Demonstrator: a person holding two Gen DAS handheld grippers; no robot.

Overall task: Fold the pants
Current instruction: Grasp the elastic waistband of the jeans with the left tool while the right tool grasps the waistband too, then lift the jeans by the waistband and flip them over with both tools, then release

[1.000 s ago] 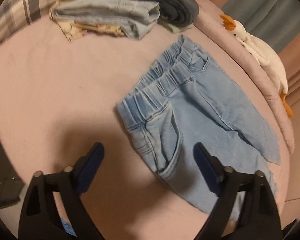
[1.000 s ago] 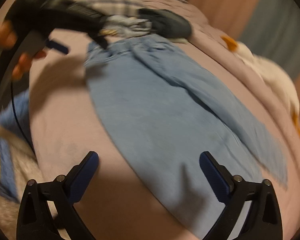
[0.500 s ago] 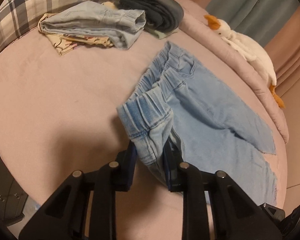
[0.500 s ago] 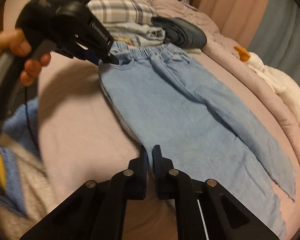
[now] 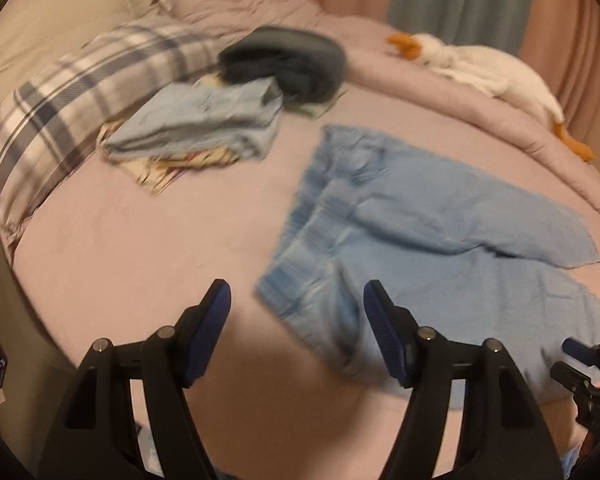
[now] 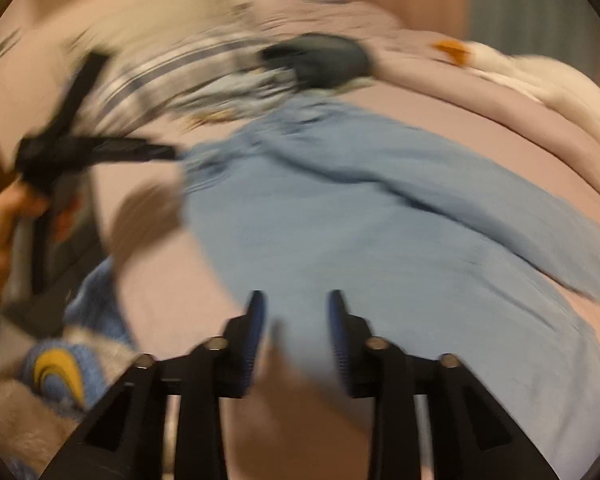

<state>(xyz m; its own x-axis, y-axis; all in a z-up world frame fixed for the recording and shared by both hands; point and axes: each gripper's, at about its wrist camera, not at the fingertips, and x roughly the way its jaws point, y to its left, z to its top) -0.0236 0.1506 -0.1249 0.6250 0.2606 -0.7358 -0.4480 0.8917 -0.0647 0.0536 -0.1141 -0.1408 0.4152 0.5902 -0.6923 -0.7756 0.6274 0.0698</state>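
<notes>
1. Pink sheeting covers the bed (image 5: pixel 120 240) that carries everything you are working on.
2. Light blue denim pants (image 5: pixel 420 216) lie spread flat on the bed, waistband toward the pillows, the two legs running off to the right with the far leg's hem overlapping the near one.
3. A plaid pillow (image 5: pixel 80 96) sits at the head of the bed; a stack of folded clothes (image 5: pixel 196 128) rests just beside it, with a dark rolled garment (image 5: pixel 288 60) touching the stack's far edge.
4. A white plush goose (image 5: pixel 488 68) lies along the rolled quilt at the far side, well apart from the pants.
5. Your left gripper (image 5: pixel 296 320) hangs with its jaws spread wide, holding nothing, over the near waistband corner.
6. Your right gripper (image 6: pixel 296 320) has its jaws parted with a narrower gap (this view is badly blurred), empty, above the near leg's edge.
</notes>
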